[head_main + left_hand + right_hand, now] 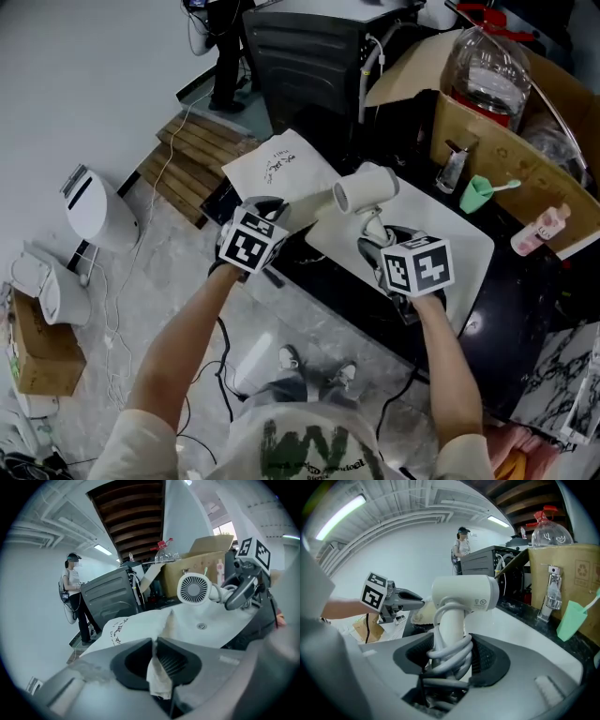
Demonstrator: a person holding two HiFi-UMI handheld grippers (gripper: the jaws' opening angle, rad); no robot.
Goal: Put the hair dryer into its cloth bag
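A white hair dryer [366,190] is held above the black table, its cord coiled round the handle. My right gripper [375,246] is shut on that handle and cord, seen close up in the right gripper view on the hair dryer [464,592] between the pads of the right gripper [450,660]. The white cloth bag [281,164] with dark print lies flat on the table. My left gripper [267,208] is shut on a fold of the bag's near edge; the bag [140,623] bunches between the jaws of the left gripper [154,660]. The dryer's grille [193,588] faces the left gripper.
A cardboard box [506,141] with a plastic bottle [487,66] stands at the table's far right. Beside it are a green cup [478,194] and a pink bottle [539,228]. A dark cabinet [300,52] stands behind. White appliances [94,211] and a wooden pallet [192,159] are on the floor. A person [75,597] stands far off.
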